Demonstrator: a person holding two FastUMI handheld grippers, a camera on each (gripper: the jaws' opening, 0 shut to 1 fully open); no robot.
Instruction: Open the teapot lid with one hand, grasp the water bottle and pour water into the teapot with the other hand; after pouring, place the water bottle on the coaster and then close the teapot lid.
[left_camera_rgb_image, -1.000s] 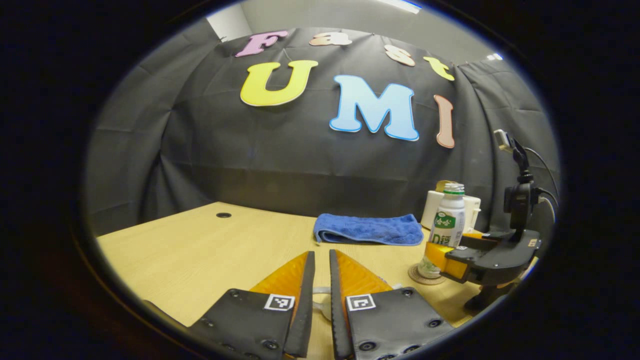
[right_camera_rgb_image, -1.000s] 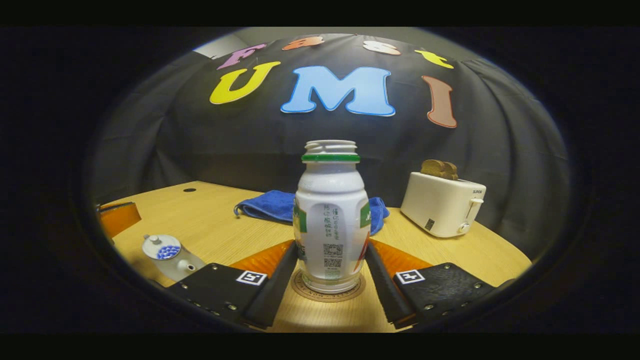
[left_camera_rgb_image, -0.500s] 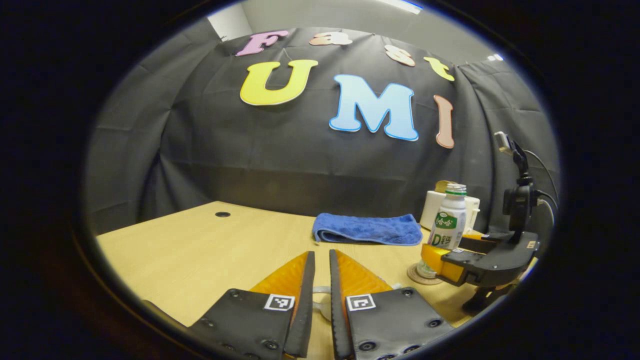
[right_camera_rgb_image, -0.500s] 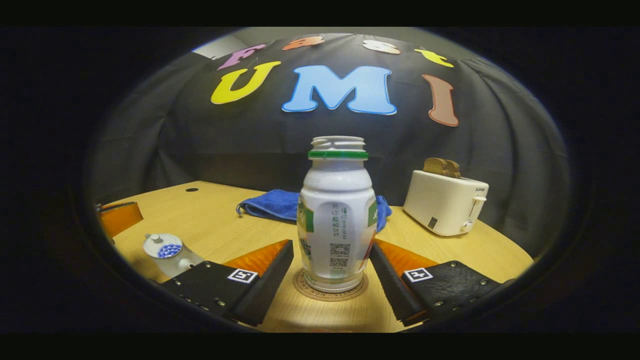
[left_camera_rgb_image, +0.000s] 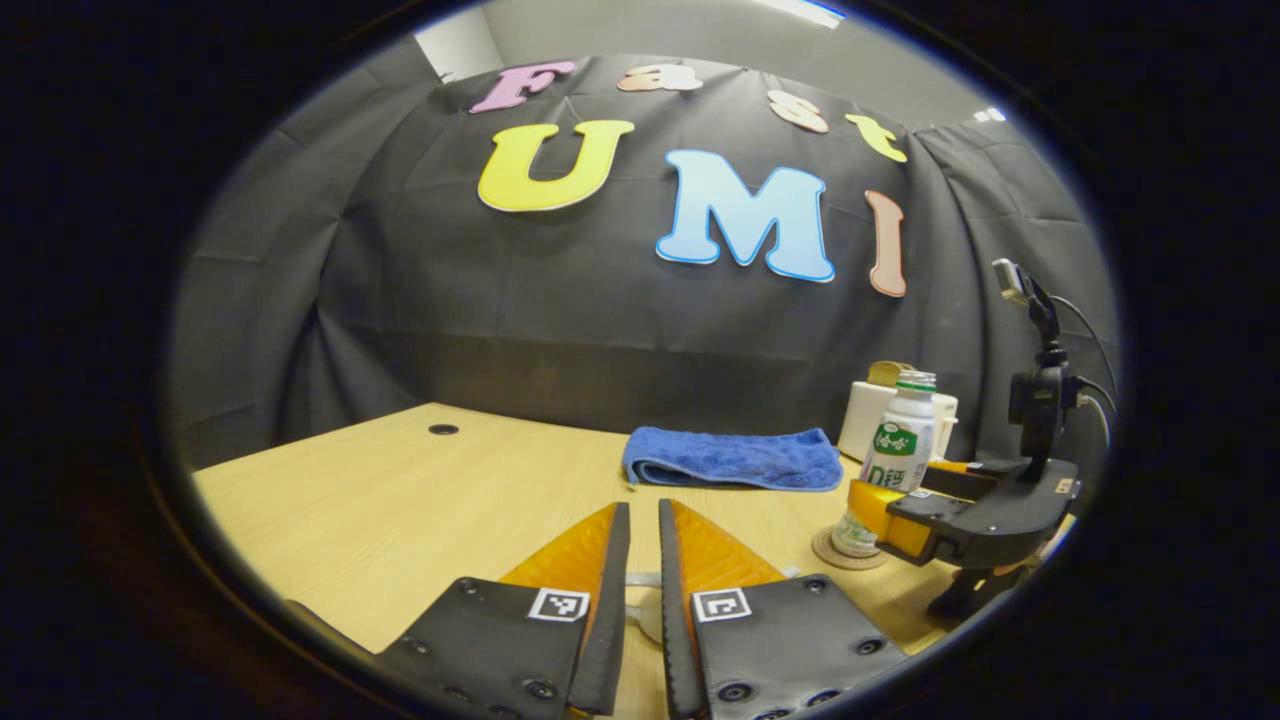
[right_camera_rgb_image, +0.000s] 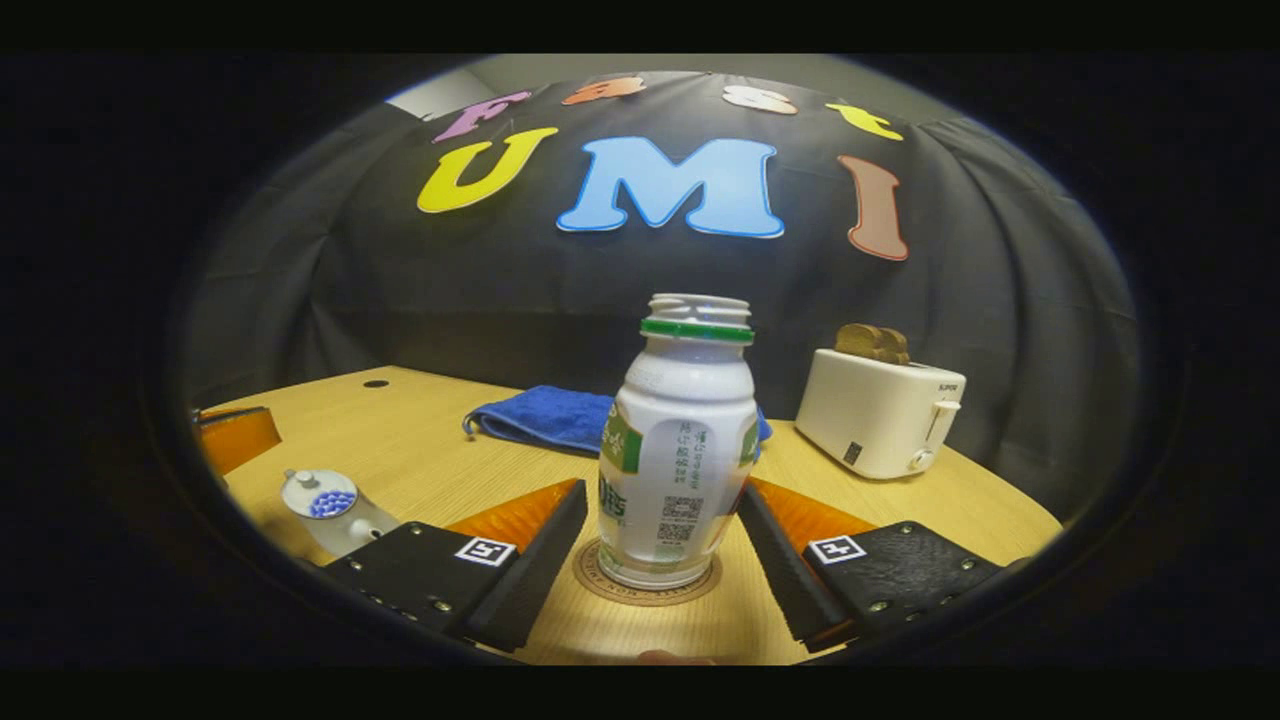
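The white water bottle (right_camera_rgb_image: 680, 450) with a green neck ring stands uncapped on the round coaster (right_camera_rgb_image: 600, 585). My right gripper (right_camera_rgb_image: 660, 490) is open, one finger on each side of the bottle with small gaps. In the left gripper view the same bottle (left_camera_rgb_image: 897, 455), coaster (left_camera_rgb_image: 830, 550) and right gripper (left_camera_rgb_image: 960, 520) sit at the right. My left gripper (left_camera_rgb_image: 642, 507) is shut on a small white piece, seemingly the teapot lid (left_camera_rgb_image: 640, 605). The white teapot (right_camera_rgb_image: 335, 510), blue-patterned on top, stands at the lower left, with the left gripper (right_camera_rgb_image: 235, 437) beyond it.
A folded blue towel (right_camera_rgb_image: 545, 415) lies behind the bottle. A white toaster (right_camera_rgb_image: 880, 410) holding bread stands at the back right. The wooden table (left_camera_rgb_image: 400, 500) has a small cable hole (left_camera_rgb_image: 443, 429) far left.
My right gripper's fingers have spread off the bottle, which now stands free on the coaster, and the gripper has drawn back a little. The left gripper has held still.
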